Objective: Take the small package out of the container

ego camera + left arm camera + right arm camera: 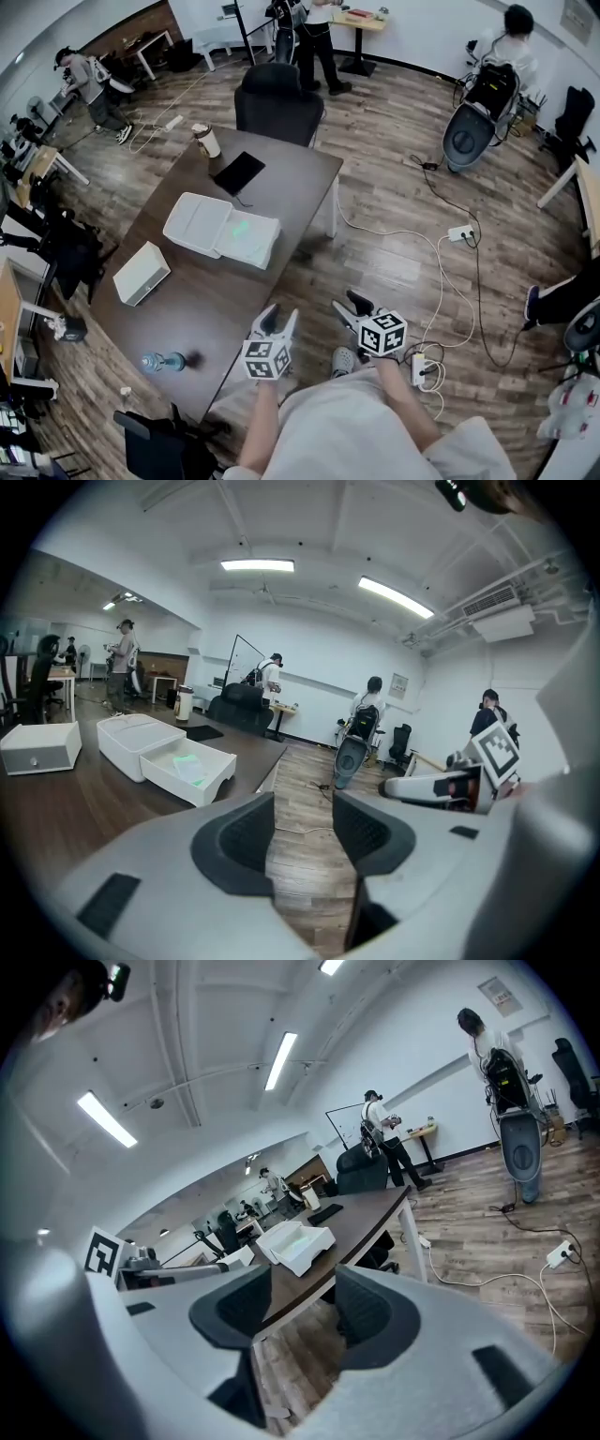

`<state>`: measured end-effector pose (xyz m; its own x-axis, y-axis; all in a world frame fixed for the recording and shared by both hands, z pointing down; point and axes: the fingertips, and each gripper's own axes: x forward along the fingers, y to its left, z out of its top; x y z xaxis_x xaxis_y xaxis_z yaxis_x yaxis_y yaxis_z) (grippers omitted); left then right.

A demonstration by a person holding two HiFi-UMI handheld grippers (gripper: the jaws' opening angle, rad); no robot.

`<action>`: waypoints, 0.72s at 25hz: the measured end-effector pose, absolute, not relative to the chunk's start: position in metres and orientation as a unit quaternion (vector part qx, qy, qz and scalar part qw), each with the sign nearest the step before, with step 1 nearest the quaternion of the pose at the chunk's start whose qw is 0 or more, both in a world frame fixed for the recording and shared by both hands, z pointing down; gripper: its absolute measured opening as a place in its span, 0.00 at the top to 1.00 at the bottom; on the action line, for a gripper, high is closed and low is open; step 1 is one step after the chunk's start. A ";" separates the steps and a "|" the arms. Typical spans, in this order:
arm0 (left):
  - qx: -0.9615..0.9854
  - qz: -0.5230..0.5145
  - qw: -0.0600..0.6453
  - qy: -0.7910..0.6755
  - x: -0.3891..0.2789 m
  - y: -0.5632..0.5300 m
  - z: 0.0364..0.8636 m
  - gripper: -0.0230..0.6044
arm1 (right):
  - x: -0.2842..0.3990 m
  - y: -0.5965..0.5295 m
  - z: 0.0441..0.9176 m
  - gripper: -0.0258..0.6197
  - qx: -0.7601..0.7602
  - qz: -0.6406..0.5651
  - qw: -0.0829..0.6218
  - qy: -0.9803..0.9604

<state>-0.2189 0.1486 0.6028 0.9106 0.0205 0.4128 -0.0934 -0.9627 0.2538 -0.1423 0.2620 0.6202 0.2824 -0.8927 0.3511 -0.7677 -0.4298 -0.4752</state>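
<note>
A white container lies on the dark table, its drawer pulled out to the right. Inside the drawer lies a small pale green package. The left gripper view shows the same drawer and package ahead at the left. Both grippers hang off the table's near right edge, well short of the container. My left gripper is open and empty. My right gripper is open and empty over the wood floor. In the right gripper view the container sits beyond the jaws.
On the table also stand a small white box, a water bottle, a paper cup and a black tablet. A black office chair stands behind the table. Cables and a power strip lie on the floor at right.
</note>
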 end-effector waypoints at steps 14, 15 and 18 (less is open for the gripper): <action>0.965 0.215 0.124 -0.083 -0.210 0.137 0.608 0.67 | -0.107 0.262 0.640 0.63 -0.774 -0.316 0.127 0.533; 0.965 0.217 0.122 -0.088 -0.209 0.135 0.609 0.67 | -0.105 0.258 0.643 0.63 -0.771 -0.319 0.124 0.537; 0.961 0.223 0.126 -0.100 -0.206 0.124 0.615 0.67 | -0.104 0.248 0.655 0.63 -0.759 -0.333 0.109 0.548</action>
<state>-0.2055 0.1244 0.6155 0.8803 -0.1370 0.4543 -0.2492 -0.9482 0.1970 -0.1040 0.2476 0.6550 0.1770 -0.9051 0.3865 -0.7603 -0.3752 -0.5303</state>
